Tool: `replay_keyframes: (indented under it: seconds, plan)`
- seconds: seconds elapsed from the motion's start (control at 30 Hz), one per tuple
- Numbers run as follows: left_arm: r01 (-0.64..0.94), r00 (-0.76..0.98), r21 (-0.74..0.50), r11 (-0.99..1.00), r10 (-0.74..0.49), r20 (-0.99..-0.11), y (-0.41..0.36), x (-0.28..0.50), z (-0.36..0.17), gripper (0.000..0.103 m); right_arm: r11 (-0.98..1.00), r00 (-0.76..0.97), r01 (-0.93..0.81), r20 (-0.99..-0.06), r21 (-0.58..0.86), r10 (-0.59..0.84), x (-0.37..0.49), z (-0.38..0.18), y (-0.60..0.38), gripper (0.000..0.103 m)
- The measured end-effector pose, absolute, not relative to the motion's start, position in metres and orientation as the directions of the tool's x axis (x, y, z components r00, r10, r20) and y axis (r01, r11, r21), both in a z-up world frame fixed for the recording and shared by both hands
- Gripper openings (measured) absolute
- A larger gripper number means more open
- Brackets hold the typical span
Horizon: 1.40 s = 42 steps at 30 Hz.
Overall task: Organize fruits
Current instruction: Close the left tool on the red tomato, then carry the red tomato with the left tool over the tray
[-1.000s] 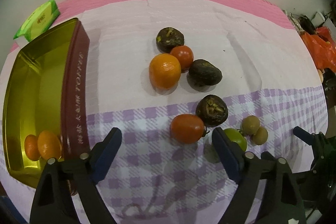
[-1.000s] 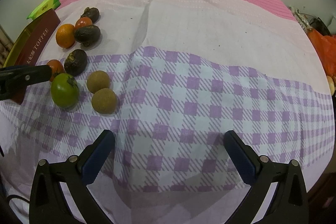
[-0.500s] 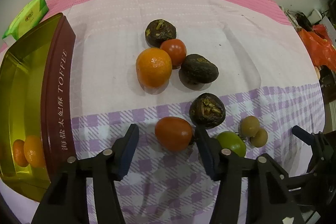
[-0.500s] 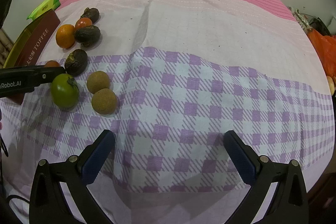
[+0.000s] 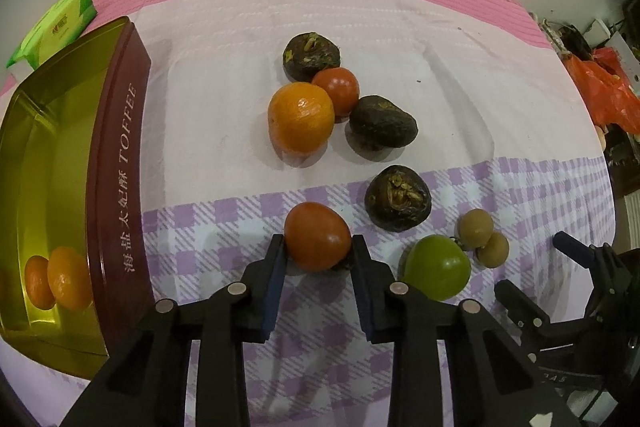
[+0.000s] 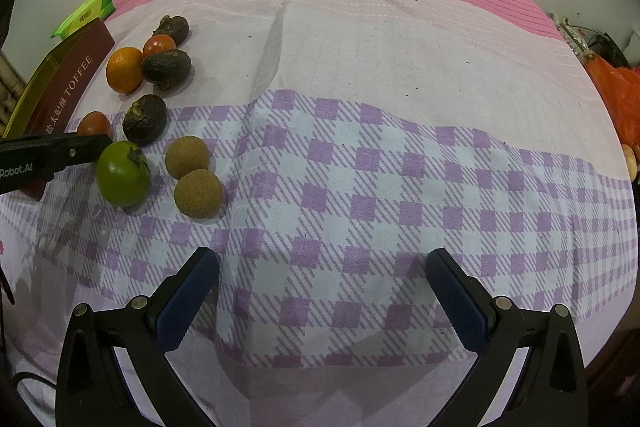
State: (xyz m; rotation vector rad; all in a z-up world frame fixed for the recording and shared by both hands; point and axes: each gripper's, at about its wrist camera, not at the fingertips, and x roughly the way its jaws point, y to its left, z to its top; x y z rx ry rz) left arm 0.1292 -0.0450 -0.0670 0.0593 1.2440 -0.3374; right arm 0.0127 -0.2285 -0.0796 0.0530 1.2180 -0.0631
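My left gripper (image 5: 318, 247) is shut on a red tomato (image 5: 317, 235) that rests on the checked cloth. Beyond it lie an orange (image 5: 301, 119), a smaller red tomato (image 5: 336, 91) and three dark wrinkled fruits (image 5: 398, 198). A green tomato (image 5: 437, 267) and two small brown fruits (image 5: 475, 223) lie to the right. A gold toffee tin (image 5: 116, 163) at the left holds one orange (image 5: 66, 283). My right gripper (image 6: 322, 263) is open and empty over bare cloth, right of the fruits (image 6: 123, 174).
A green packet (image 5: 54, 27) lies behind the tin. Orange bags and clutter (image 5: 608, 91) sit off the table's right edge. The pink and checked cloth (image 6: 400, 167) covers the table.
My left gripper moved forward and closed its fingers around the near red tomato. The right gripper has stayed still and open.
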Motion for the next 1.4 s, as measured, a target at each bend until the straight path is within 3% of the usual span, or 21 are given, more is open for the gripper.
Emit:
replay_keyframes:
  seconds: [0.83,1.4]
  plan:
    - [0.279,0.327,-0.131,0.951,-0.222,-0.919,-0.019,0.120,-0.037,0.028,0.997,0.346,0.080,-0.938,0.006,-0.022,0.013,-0.080,-0.229,0.103]
    - [0.127,0.441,-0.071,0.989,-0.121,-0.889,0.063,0.142,0.002,0.028,0.997,0.347,0.081,-0.938,0.006,-0.023,0.012,-0.080,-0.229,0.103]
